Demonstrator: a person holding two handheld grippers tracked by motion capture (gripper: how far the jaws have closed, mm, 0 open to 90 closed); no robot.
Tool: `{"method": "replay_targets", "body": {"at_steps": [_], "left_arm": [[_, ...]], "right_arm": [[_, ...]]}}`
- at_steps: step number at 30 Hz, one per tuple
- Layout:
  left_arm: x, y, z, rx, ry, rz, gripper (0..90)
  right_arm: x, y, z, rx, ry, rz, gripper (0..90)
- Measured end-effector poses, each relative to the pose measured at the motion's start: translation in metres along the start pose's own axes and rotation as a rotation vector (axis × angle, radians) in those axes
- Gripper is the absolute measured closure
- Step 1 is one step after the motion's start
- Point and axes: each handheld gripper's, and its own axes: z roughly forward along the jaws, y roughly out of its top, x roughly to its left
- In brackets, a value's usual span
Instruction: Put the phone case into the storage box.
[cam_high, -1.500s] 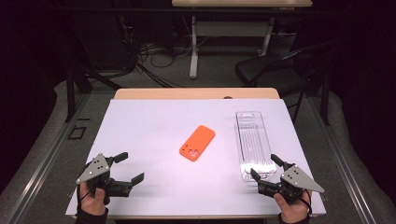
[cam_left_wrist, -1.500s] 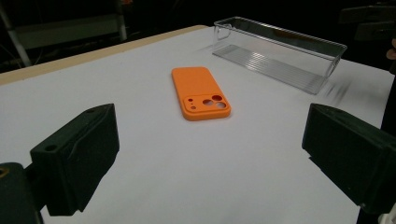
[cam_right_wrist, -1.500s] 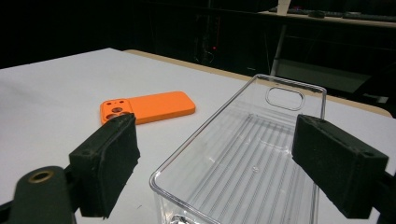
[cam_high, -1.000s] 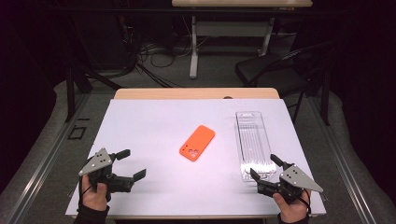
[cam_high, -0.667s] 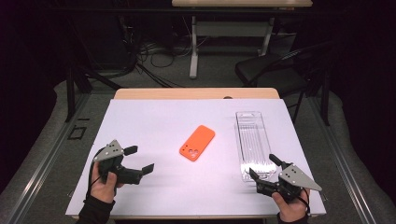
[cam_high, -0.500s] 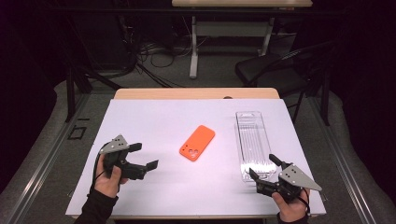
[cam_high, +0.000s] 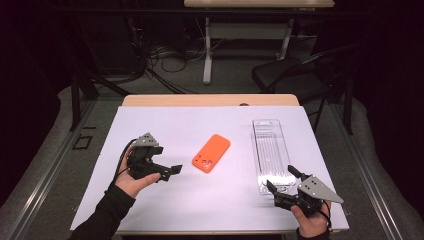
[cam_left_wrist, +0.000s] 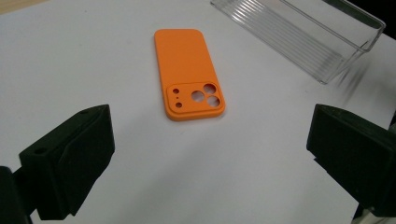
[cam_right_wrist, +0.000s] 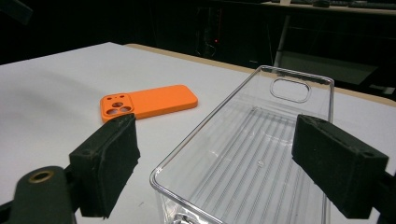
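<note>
Left gripper (cam_high: 167, 170), wide open and empty, has advanced toward orange rectangular phone case (cam_high: 211, 153); right gripper (cam_high: 284, 184), open, flanks empty clear plastic tray (cam_high: 270, 150).

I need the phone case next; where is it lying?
In the high view, the orange phone case lies flat mid-table, between the left gripper and the clear tray.

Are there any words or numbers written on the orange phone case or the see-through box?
None: the orange phone case shows a plain back with only camera holes.
None: the clear box shows only ribs and a cut-out slot.
None: the white table cover and the grippers bear no lettering that can be read.
</note>
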Motion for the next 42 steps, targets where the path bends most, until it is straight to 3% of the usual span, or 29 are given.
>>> {"method": "replay_targets", "body": {"at_steps": [4,7,12,20,42], "left_arm": [[-0.001,0.008,0.009,0.022,-0.011,-0.024,0.5],[-0.001,0.012,0.015,0.035,0.004,-0.029,0.5],[0.000,0.017,0.024,0.060,0.012,-0.027,0.5],[0.001,0.026,0.036,0.110,0.068,0.009,0.5],[-0.002,0.051,0.078,0.175,0.088,0.010,0.5]], "right_arm": [[0.000,-0.001,0.000,0.005,-0.001,0.000,13.9],[0.000,0.000,0.000,0.009,0.001,-0.001,14.0],[0.000,-0.001,0.000,0.015,0.005,-0.001,14.0],[0.000,-0.001,0.001,0.020,0.006,-0.002,14.0],[-0.001,-0.003,0.002,0.024,0.010,0.004,14.0]]}}
